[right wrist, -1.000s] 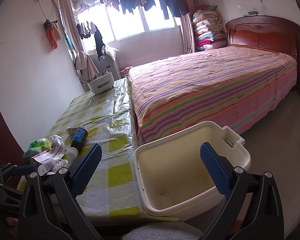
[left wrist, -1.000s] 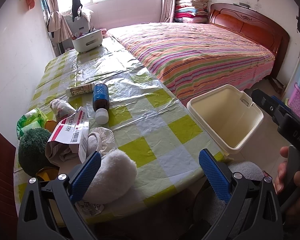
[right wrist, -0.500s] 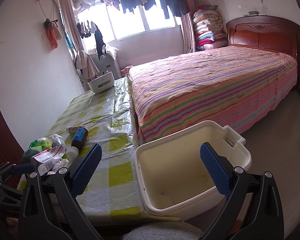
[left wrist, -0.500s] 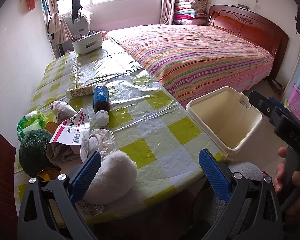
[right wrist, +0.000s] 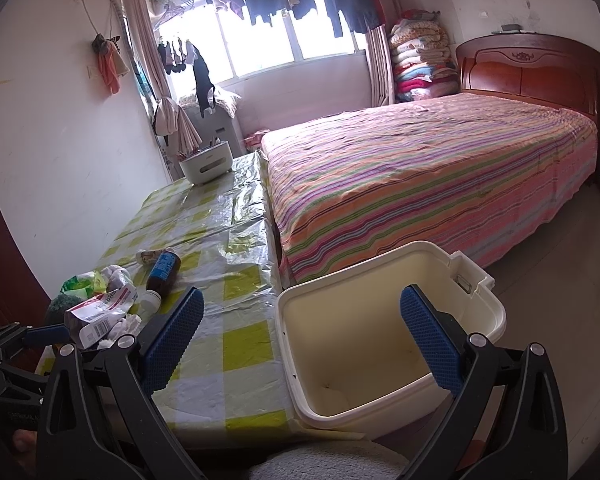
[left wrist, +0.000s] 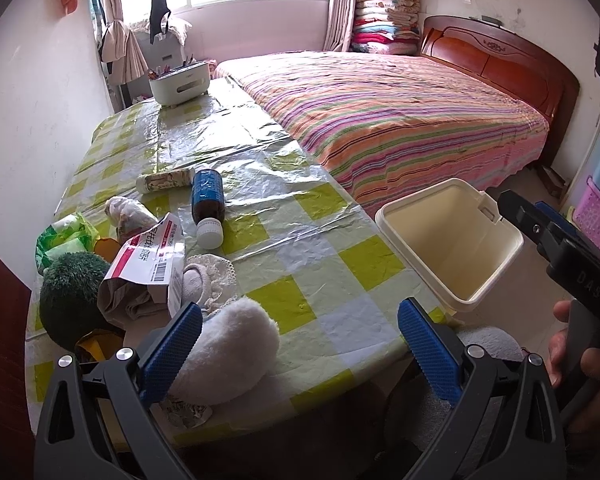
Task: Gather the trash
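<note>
Hovering low at the near edge of the checked surface [left wrist: 300,240], the left tool [left wrist: 298,348] has its blue-padded jaws spread wide with nothing between them. The litter sits in the lower left of its view — a torn red-and-white packet [left wrist: 148,256], a white fluffy pad [left wrist: 232,344] just beside the left jaw, a green wrapper [left wrist: 66,236]. Further up lies a brown bottle [left wrist: 208,200], its long axis pointing away from the tool, white cap nearest. The left tool is clearly the nearer one. The right tool [right wrist: 302,338], equally wide open and empty, looks down into the cream bin [right wrist: 480,308] standing off the surface's right edge, lower centre of its view. Compared with a second earlier, almost nothing differs — both views have shifted only slightly, no item has moved, and the bin holds no trash yet.
</note>
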Demonstrator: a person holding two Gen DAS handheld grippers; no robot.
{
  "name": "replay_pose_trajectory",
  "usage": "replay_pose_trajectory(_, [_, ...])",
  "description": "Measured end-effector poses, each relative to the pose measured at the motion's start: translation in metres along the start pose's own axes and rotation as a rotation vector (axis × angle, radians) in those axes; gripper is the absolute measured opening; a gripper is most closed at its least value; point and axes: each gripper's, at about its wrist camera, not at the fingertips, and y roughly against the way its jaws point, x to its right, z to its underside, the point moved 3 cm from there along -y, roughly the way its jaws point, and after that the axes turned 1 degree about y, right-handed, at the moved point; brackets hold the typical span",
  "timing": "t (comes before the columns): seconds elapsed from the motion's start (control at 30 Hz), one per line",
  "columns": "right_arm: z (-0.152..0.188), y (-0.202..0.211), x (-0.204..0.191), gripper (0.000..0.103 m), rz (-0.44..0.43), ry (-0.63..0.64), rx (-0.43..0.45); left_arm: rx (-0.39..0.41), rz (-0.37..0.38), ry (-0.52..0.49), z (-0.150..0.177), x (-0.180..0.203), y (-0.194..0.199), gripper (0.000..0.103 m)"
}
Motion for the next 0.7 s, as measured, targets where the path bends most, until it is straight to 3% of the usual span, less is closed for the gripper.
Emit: replay_pose_trajectory(0.7, [0.000, 0.003, -0.025, 0.097, -0.043, 0.050, -0.011, 0.030, -0.025, 0.053, 0.012, -0.032, 0.022, 0.096])
